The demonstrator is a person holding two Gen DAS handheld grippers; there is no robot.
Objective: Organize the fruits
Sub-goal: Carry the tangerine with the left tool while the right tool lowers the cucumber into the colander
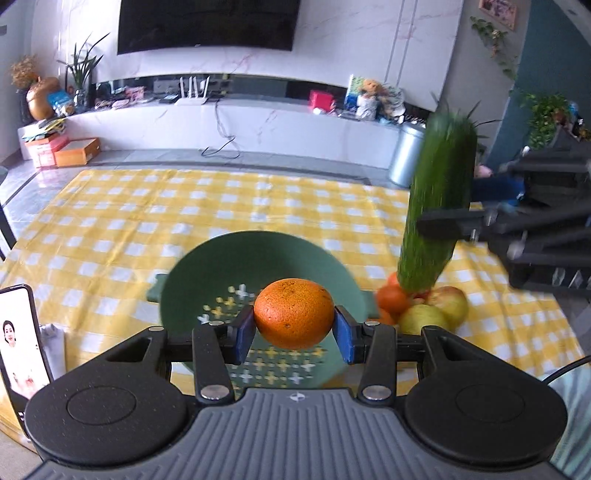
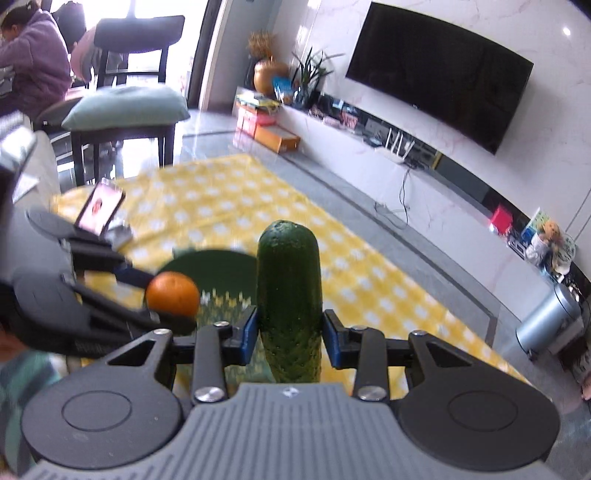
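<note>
Orange is up in the air, pinched at its sides between my left gripper's blue pads, jaws closed about as wide as the fruit. It hangs right over the green colander, which sits on the yellow checked cloth. Over on my right gripper, the cucumber stands nearly upright, clamped low on its body, jaws narrowed snug on both sides. From the left view that cucumber leans a touch, its lower tip above the fruit pile. The pile sits just beside the colander's right handle: apples pressed against more oranges. At the cloth's left edge, a phone stands propped, screen lit. Beyond the table, a TV hangs on the marble wall, and a metal bin stands on the floor.
</note>
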